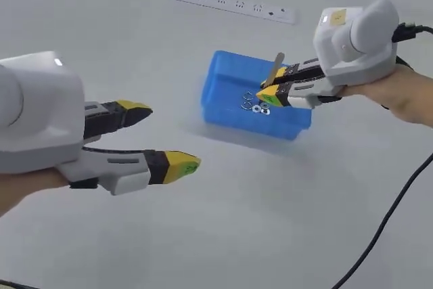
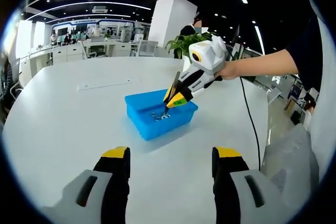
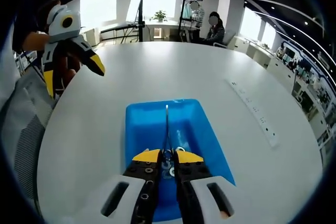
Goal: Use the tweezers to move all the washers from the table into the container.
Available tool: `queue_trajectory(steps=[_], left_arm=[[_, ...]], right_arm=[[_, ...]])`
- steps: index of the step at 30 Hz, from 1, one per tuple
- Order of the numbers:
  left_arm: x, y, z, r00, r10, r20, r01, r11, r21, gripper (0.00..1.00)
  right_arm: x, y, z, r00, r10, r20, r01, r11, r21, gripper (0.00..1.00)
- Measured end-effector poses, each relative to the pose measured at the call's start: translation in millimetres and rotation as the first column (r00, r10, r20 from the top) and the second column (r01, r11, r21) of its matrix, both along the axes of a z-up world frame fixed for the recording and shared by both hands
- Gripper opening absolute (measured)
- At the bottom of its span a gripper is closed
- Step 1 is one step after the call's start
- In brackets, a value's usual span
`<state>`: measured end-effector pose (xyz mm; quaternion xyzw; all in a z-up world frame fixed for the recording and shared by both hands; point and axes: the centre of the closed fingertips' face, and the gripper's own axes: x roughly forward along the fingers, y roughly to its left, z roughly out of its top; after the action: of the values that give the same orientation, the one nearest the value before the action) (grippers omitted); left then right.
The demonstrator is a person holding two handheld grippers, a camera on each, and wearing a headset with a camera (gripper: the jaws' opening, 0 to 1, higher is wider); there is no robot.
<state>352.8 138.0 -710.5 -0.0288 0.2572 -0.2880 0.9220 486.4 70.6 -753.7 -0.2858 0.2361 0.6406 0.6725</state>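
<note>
A blue container (image 1: pixel 230 109) stands mid-table with several metal washers (image 1: pixel 256 105) lying inside it. My right gripper (image 1: pixel 272 94) hovers over its right part, shut on slim tweezers (image 1: pixel 277 67) whose back end sticks up. In the right gripper view the tweezers (image 3: pixel 167 124) run from the shut gripper (image 3: pixel 167 157) down into the container (image 3: pixel 142 129). My left gripper (image 1: pixel 161 135) is open and holds nothing, off to the container's left above bare table. In the left gripper view its open fingers (image 2: pixel 116 156) frame the container (image 2: pixel 152 124), the washers (image 2: pixel 159 116) and the right gripper (image 2: pixel 178 97).
A white power strip (image 1: pixel 230 1) lies at the table's far side. A black cable (image 1: pixel 385 221) trails from the right gripper across the table's right part. The white table (image 1: pixel 237 221) around the container is bare. People and desks are in the far background.
</note>
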Motion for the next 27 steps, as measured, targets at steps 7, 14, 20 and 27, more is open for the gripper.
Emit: queue_trajectory(steps=[7, 14, 20, 27], left_arm=[[21.5, -4.3, 15.8, 0.999, -0.026, 0.047, 0.025, 1.0, 0.01, 0.64], [73.0, -33.9, 52.8, 0.978, -0.141, 0.153, 0.137, 0.99, 0.037, 0.6], [100.6, -68.0, 63.2, 0.939, -0.297, 0.172, 0.282, 0.953, 0.106, 0.55], [101.0, -97.0, 50.6, 0.864, -0.487, 0.132, 0.454, 0.864, 0.218, 0.39]], right_arm=[[-3.0, 1.7, 8.2, 1.0, 0.013, 0.005, -0.013, 1.0, 0.0, 0.1], [-9.5, 5.3, 12.5, 0.999, 0.042, 0.022, -0.042, 0.999, -0.017, 0.1], [-21.7, 5.2, 18.1, 0.995, 0.093, 0.041, -0.092, 0.995, -0.031, 0.1], [-28.2, 5.9, 26.9, 0.99, 0.124, 0.067, -0.122, 0.992, -0.034, 0.1]])
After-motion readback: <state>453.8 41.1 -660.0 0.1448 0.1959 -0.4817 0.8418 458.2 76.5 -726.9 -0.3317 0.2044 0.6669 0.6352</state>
